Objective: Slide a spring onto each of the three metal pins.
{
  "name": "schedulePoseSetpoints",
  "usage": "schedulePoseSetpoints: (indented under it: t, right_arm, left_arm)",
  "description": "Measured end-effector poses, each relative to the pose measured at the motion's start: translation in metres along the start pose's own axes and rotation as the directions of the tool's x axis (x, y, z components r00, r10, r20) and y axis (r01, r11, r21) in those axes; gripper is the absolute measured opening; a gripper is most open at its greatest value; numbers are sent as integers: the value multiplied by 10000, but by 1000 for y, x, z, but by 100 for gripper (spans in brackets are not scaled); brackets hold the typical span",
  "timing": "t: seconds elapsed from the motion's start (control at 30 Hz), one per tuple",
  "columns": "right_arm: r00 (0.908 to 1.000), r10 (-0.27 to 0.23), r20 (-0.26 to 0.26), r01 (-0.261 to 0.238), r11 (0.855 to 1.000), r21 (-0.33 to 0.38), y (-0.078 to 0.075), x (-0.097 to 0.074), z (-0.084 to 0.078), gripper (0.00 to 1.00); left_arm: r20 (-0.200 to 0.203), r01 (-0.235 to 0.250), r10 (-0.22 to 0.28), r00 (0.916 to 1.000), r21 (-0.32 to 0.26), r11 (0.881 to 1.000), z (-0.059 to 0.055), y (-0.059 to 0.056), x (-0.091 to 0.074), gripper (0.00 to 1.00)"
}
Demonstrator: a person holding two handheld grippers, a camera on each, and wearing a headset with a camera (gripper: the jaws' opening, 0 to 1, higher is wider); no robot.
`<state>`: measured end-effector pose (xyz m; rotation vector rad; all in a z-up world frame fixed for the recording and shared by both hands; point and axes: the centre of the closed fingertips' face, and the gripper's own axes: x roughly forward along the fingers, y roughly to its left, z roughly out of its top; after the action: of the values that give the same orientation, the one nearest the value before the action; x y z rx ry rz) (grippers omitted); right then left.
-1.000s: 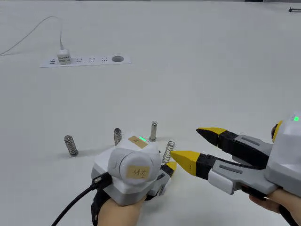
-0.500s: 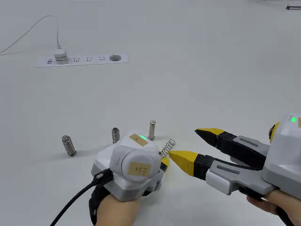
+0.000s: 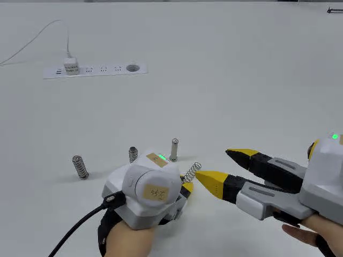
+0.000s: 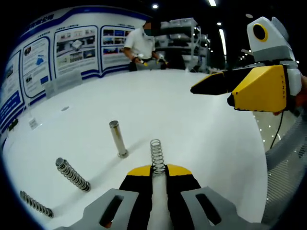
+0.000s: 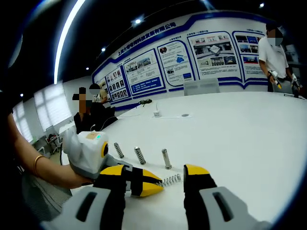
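**Hand-held gripper carries last spring toward the one bare pin**

Left hand-held gripper, its jaws closed on the lower end of a spring, holds the coil upright in its own view and leaning over in the head view, just above the white table. The bare metal pin stands upright just beyond and to the left of the held spring, apart from it. The right hand-held gripper hovers close by with its jaws spread wide and nothing between them, its lower yellow tip almost at the free end of the spring.

Farther left on the table, two more springs stand in a row with the bare pin; each appears to sit over a pin, a metal cap showing at the top of the nearer one in the left gripper view. By that reading, two of the three pins are done and one is left. The held spring has yet to be lined up over the pin's top and slid down.
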<state>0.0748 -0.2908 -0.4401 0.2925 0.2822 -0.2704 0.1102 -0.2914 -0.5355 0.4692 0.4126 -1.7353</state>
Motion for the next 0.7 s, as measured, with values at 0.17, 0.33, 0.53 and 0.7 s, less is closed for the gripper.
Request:
schedulePoseSetpoints:
  t: [0.17,0.33,0.53,0.7]
  right_arm:
    - [10000,-43,-7,43,9995,304,-1,0,0,47]
    - [10000,-59,-4,59,9970,777,-4,2,1,46]
    - [10000,42,9,-43,9916,1296,-5,6,5,44]
    - [9998,209,3,-206,9842,1758,-2,9,5,41]
  left_arm:
    - [439,220,-206,9988,-327,9992,9,-1,-9,9]
    - [1147,602,-480,9922,-1048,9927,22,-3,-21,9]
    - [1589,890,-687,9849,-1244,9882,30,-5,-35,9]
    - [2078,1241,-966,9734,-1239,9845,40,-9,-46,9]
